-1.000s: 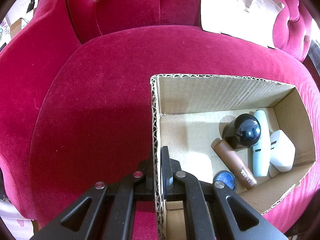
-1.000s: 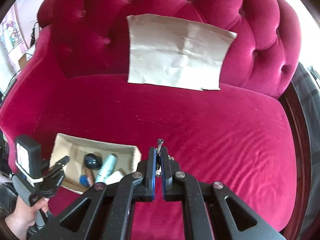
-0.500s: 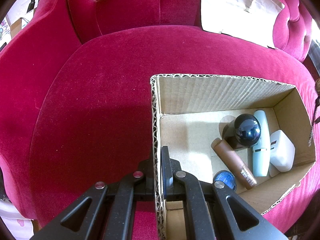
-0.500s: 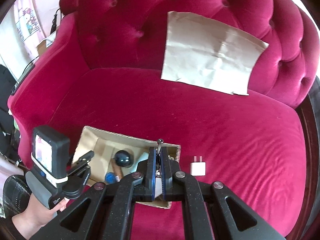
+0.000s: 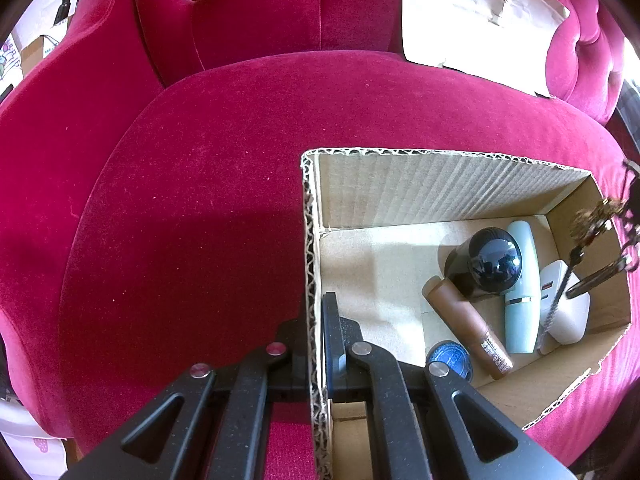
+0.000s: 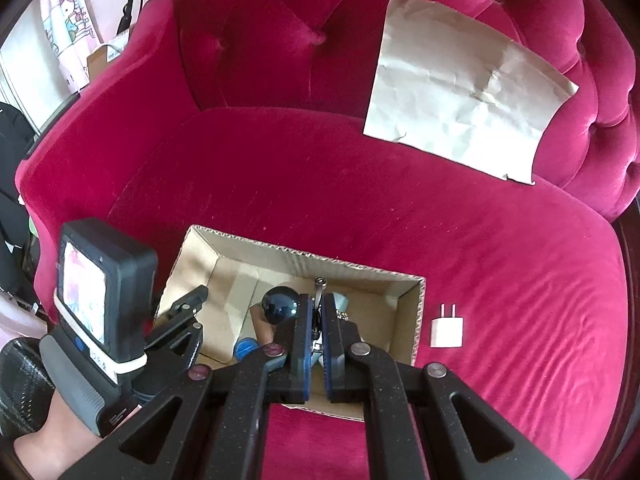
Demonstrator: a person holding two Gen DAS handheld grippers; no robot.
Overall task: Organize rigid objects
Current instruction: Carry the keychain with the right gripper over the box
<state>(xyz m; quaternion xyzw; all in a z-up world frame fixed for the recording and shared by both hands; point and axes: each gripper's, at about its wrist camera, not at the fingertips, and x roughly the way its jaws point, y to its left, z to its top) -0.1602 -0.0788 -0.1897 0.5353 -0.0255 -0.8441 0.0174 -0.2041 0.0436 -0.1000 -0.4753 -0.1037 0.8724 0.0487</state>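
Note:
My left gripper [image 5: 316, 312] is shut on the left wall of an open cardboard box [image 5: 440, 184] that sits on a red velvet sofa. Inside lie a black ball-topped bottle [image 5: 494, 260], a brown tube [image 5: 466, 326], a pale blue tube [image 5: 520, 284], a white charger [image 5: 564, 308] and a blue round lid [image 5: 448, 360]. My right gripper [image 6: 317, 300] is shut on a metal keychain [image 6: 319, 284] and hovers over the box [image 6: 416, 304]. The keychain [image 5: 596, 216] dangles above the box's right end in the left wrist view.
A small white plug adapter [image 6: 447, 330] lies on the seat just right of the box. A creased sheet of brown paper [image 6: 464, 92] leans against the tufted backrest. A person's hand [image 6: 44, 444] holds the left gripper's handle at the lower left.
My right gripper has moved left and down with the keychain, from over the bare seat to above the box. The keychain now shows at the right edge of the left wrist view. The left gripper kept still.

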